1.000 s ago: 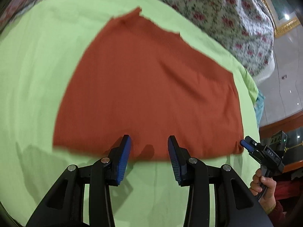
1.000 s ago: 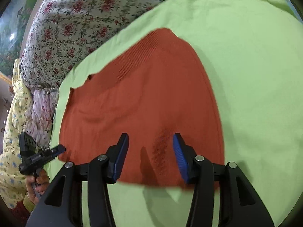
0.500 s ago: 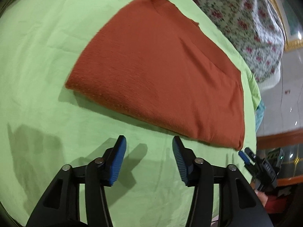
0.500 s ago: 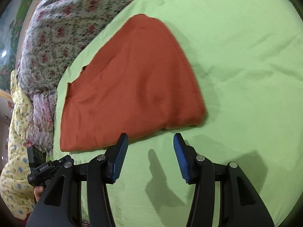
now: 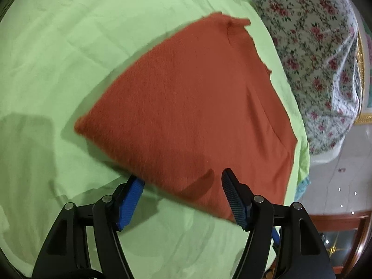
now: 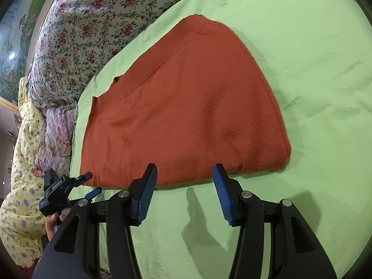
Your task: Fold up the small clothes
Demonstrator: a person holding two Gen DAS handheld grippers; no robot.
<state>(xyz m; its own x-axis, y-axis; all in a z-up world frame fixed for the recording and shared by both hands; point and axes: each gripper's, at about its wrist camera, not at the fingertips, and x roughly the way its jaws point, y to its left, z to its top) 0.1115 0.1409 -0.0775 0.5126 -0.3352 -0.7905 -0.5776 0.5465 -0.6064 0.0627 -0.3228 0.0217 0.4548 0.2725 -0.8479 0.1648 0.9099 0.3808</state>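
Ahead of the left gripper [image 5: 181, 190], a folded rust-orange knit garment [image 5: 193, 107] lies flat on a light green bedsheet [image 5: 46, 46]. The left gripper's jaws are opening; the near edge of the garment sits between its blue pads [image 5: 130, 197], with one fingertip tucked against the fold and the other over the cloth, and neither visibly presses on it. From the right wrist view, the same garment [image 6: 186, 107] spreads out just beyond the right gripper [image 6: 184, 183], whose jaws stand apart and released, with nothing pinched between them; its blue fingertips [image 6: 147, 190] reach the garment's near folded edge, and their shadows fall on the green sheet [image 6: 313, 69] below. The garment's rounded folded corner lies ahead and to the right of the right gripper, while its straight edge runs off to the left, toward the left gripper [image 6: 90, 186], which shows small at that side, held by a hand [image 6: 52, 223] in a yellow patterned sleeve [image 6: 21, 209]. Beyond the garment, on the far side of the sheet, a floral quilt [image 6: 88, 23] is heaped up; the left wrist view shows the same quilt [image 5: 320, 46] to the far right, with a pale tiled floor [image 5: 344, 174] past the edge of the bed.
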